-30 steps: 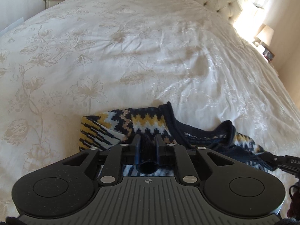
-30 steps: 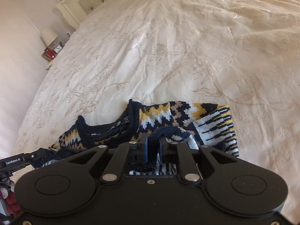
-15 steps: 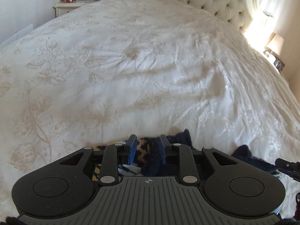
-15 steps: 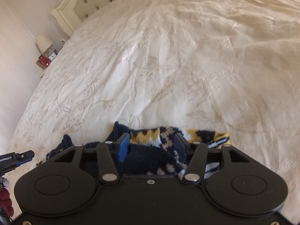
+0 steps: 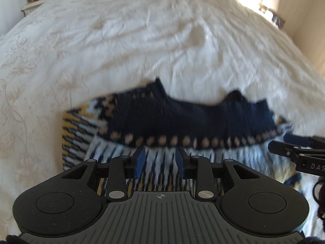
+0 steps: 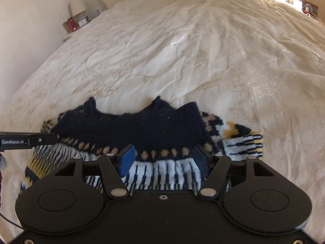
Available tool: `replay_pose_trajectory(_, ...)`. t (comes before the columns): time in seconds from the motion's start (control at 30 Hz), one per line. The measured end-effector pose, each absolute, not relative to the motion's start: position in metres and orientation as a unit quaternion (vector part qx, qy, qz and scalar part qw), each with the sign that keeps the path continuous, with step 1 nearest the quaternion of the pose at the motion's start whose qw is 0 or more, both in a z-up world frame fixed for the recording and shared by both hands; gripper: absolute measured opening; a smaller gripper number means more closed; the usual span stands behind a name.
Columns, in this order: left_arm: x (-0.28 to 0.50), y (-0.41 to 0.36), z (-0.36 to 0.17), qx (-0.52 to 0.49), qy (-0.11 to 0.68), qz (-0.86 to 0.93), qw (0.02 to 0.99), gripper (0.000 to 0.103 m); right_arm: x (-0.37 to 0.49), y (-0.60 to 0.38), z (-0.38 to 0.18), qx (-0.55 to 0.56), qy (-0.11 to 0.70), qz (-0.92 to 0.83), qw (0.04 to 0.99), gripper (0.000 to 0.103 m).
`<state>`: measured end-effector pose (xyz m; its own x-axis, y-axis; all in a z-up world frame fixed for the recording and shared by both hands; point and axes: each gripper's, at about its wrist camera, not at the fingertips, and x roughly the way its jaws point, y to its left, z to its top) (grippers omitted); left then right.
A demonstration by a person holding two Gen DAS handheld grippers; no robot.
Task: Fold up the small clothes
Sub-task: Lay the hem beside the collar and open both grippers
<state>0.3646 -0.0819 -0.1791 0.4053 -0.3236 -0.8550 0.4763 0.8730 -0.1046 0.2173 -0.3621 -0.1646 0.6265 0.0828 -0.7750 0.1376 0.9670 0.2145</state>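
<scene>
Sweater (image 5: 182,118) comes first: we have the small patterned knit lying on the bed (image 5: 142,40), its dark navy part doubled over the striped part. We judge one fold just laid. Our left claw (image 5: 160,160) and right claw (image 6: 164,159) are both opening above the stripes, blue pads clear of the knit, pinching nothing. Next we would need a fresh grip on one end to fold across. Nightstands (image 5: 32,6) sit far off; nothing blocks us.
</scene>
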Motion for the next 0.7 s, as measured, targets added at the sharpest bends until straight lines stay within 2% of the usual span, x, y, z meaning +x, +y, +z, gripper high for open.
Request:
replay_pose_trajectory(0.3,0.386,-0.071,-0.204,0.106,0.511,-0.2,0.829,0.033,0.248,-0.342,-0.195,0.048,0.478,-0.002,0.877,0.071)
replay_pose_trajectory(0.7,0.396,-0.074,-0.202,0.097,0.517,-0.186,0.83,0.033,0.27,-0.368,-0.199,0.088,0.482,-0.025,0.872,0.073)
